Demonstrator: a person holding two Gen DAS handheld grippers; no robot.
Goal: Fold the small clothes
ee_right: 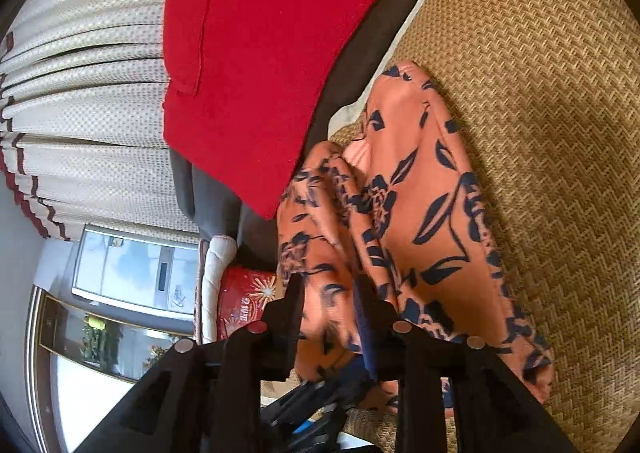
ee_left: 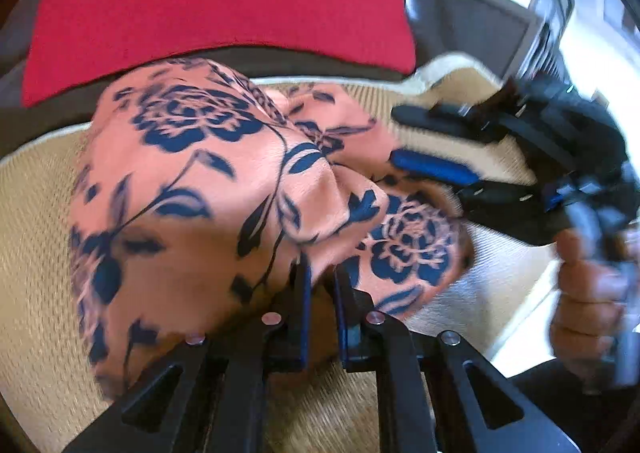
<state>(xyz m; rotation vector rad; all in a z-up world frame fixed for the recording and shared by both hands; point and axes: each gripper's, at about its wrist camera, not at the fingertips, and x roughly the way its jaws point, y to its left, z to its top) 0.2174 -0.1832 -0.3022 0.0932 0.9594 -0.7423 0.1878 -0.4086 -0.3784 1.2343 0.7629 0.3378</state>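
Salmon-orange floral garment with navy print [ee_left: 224, 189]: thin woven cloth, slight crepe texture, soft sheen, drapes in loose folds. Tan woven mat [ee_right: 540, 113]: coarse herringbone weave, matt, rough. Red felt-like cloth [ee_left: 216, 1]: fuzzy nap, matt, stitched pocket patch seen from right wrist. Left gripper [ee_left: 320, 285]: matt black plastic, blue finger pads, bright metal pivot pins. Cream pleated curtain [ee_right: 88, 85]: dotted textured fabric, faint sheen.

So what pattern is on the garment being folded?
Navy roses and leaves on salmon-orange garment; clearest in the left wrist view.
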